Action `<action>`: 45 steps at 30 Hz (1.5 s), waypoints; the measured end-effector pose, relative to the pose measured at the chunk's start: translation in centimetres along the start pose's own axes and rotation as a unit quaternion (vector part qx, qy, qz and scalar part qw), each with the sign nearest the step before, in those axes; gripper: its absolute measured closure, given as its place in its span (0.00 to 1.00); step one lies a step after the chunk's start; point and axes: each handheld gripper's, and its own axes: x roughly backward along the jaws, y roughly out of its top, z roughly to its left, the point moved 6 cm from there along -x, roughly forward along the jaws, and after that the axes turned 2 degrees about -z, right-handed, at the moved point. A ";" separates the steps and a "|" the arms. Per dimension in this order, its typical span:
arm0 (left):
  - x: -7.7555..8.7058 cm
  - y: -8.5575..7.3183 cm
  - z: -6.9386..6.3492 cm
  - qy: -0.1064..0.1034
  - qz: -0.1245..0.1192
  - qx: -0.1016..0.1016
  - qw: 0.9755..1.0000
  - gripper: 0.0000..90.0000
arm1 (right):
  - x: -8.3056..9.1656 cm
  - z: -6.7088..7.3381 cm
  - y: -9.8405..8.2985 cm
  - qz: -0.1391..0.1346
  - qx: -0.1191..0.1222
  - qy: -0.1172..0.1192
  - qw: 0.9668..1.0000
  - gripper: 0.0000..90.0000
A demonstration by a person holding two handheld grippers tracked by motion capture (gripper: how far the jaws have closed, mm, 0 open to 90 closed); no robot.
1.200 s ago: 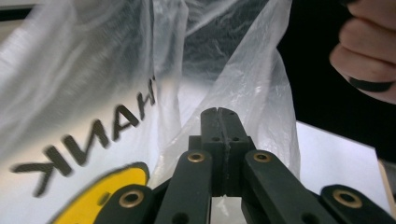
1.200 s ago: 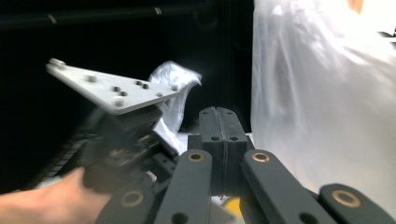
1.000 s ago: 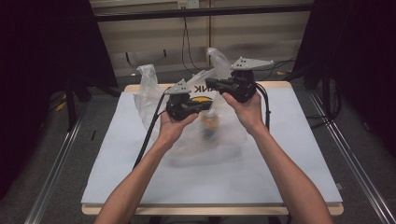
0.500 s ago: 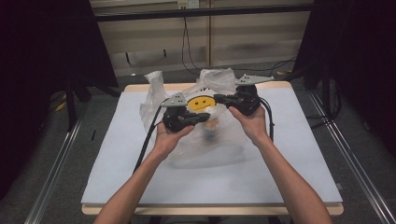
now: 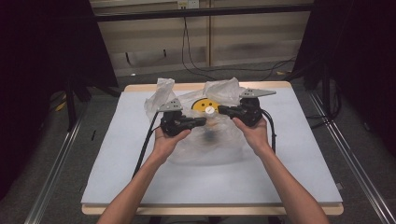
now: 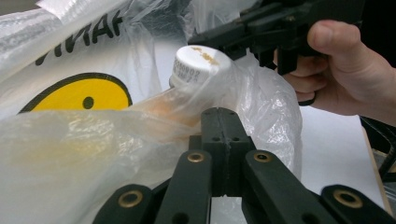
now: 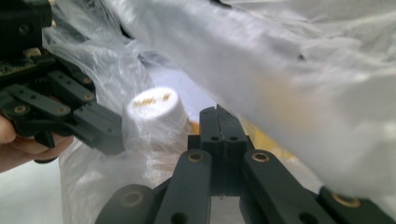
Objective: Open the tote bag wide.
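The room (image 5: 56,56) is dark at both sides, with a pale slatted back wall (image 5: 243,42) where thin cables (image 5: 189,51) hang down. The floor (image 5: 60,154) is grey, crossed by metal rails (image 5: 51,186) on each side of the table.

The table (image 5: 299,154) has a pale blue-grey top with a light wooden edge. It is bare apart from a clear plastic bag (image 5: 205,140) lying at its middle toward the far side. The bag carries a yellow smiley face (image 6: 81,95) and black lettering.

The left gripper (image 5: 198,122) and the right gripper (image 5: 223,110) point toward each other over the bag, tips close together. In each gripper's own view the two jaws are pressed flat together; the bag's film lies right at their tips, but whether it is pinched between them cannot be told.

A bottle with a white cap (image 6: 201,65) stands inside the bag, just beyond the left gripper's tips and just left of the right gripper's tips (image 7: 154,109). Film drapes over its neck.

The left hand (image 5: 169,140) and right hand (image 5: 254,133) grasp the handles.
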 end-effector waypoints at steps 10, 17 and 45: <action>0.4 -3.0 0.7 0.010 0.022 0.012 1.000 1.00 | -0.1 -0.4 -3.3 0.033 0.000 0.000 0.999 1.00; 0.0 -4.6 1.5 0.020 0.046 0.019 0.999 1.00 | -0.6 -0.7 -5.7 0.049 -0.013 0.004 0.999 1.00; -2.5 -9.7 2.0 0.022 0.166 0.027 0.985 1.00 | -2.0 -1.3 -11.5 0.169 0.000 -0.018 0.986 1.00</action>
